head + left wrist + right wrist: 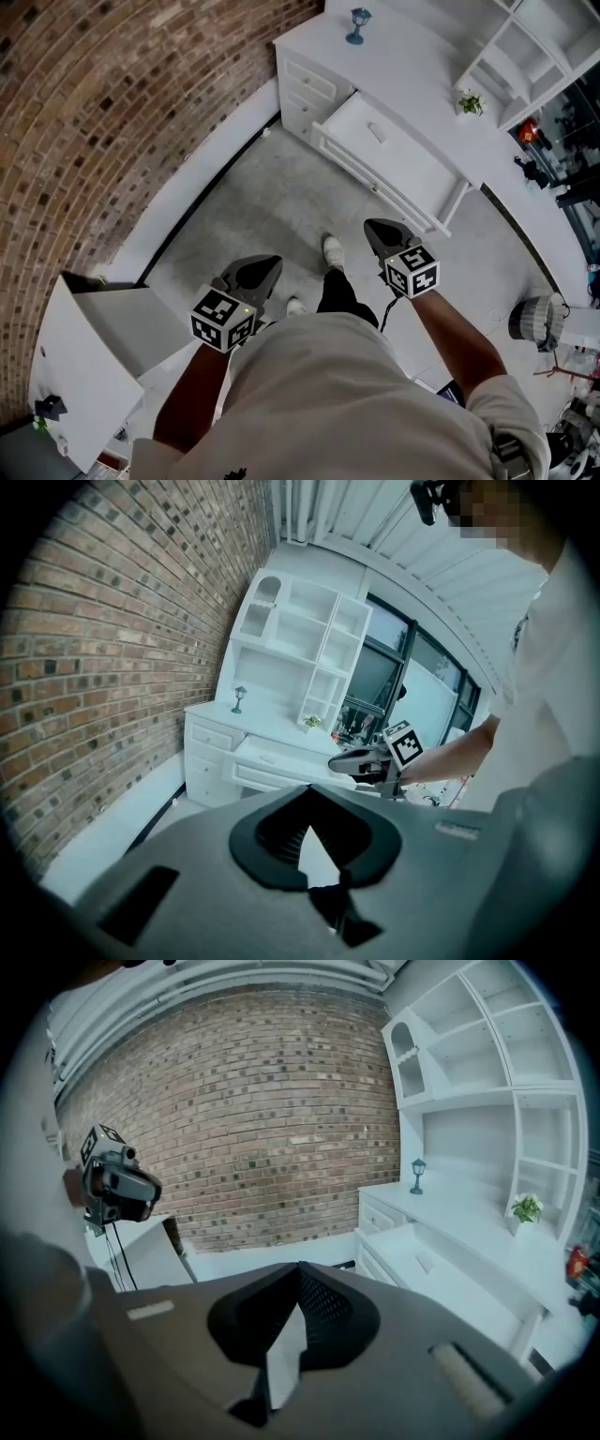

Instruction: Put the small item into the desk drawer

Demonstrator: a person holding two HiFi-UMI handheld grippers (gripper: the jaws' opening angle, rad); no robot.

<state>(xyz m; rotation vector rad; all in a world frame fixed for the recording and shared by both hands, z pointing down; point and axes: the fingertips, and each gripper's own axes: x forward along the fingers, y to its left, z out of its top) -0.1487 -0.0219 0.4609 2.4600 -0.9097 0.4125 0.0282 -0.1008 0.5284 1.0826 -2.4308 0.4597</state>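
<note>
White drawer point(405, 165) open, upper right of frame; placing looks done.
Both shut on nothing: left claw point(262, 271), right claw point(382, 232), lower centre. A small pale item point(377, 132) seemingly lies inside the drawer.

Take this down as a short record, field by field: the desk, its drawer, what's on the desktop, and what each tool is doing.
desk: white desk, standing next to a brick wall
drawer: drawer pulled out, open
in drawer: one small pale item, lying flat
on desktop: blue lamp figurine; small potted plant
left: left tool shut, nothing between the jaws, in the air short of the desk
right: right tool shut, nothing between the jaws, nearer the drawer, not touching it
</note>
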